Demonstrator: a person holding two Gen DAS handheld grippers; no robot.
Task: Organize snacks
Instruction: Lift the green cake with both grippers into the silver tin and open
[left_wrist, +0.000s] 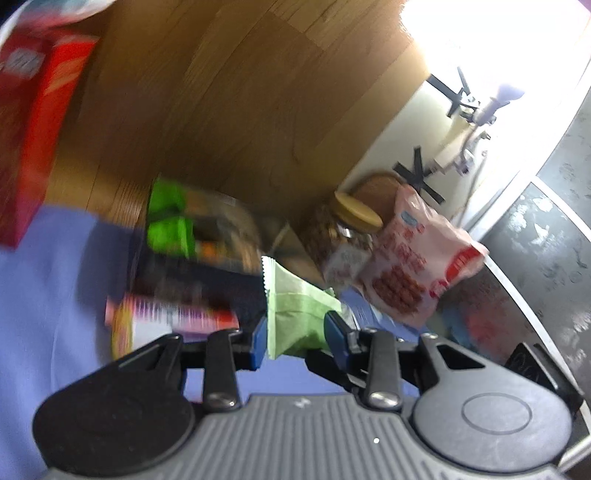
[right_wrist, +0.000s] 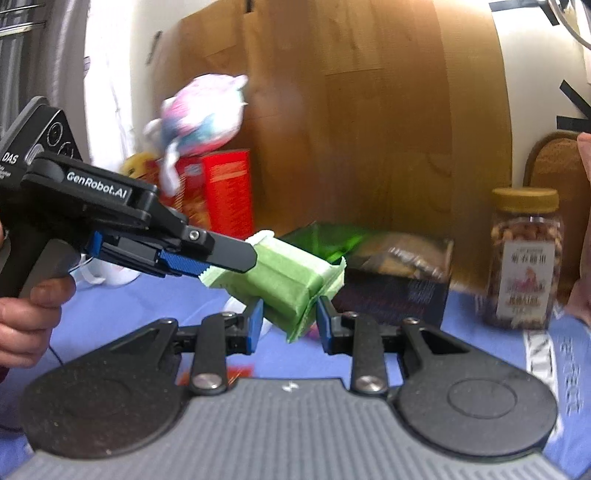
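A light green snack packet (left_wrist: 295, 310) is held off the table by both grippers, one at each end. In the left wrist view my left gripper (left_wrist: 297, 339) is shut on it, blue pads pressing its lower end. The right wrist view has my right gripper (right_wrist: 290, 321) shut on the packet's (right_wrist: 284, 280) near end. My left gripper (right_wrist: 236, 266) reaches in from the left and clamps the far end. A hand (right_wrist: 29, 314) holds its handle.
On the blue tablecloth (right_wrist: 498, 354) stand a jar of nuts (right_wrist: 524, 258), a dark box with green print (right_wrist: 391, 273) and a red box (right_wrist: 225, 192) with a pastel bag (right_wrist: 203, 114) on top. A pink snack bag (left_wrist: 413, 258) leans by the jar (left_wrist: 343, 229). A wooden board (right_wrist: 369, 110) backs the table.
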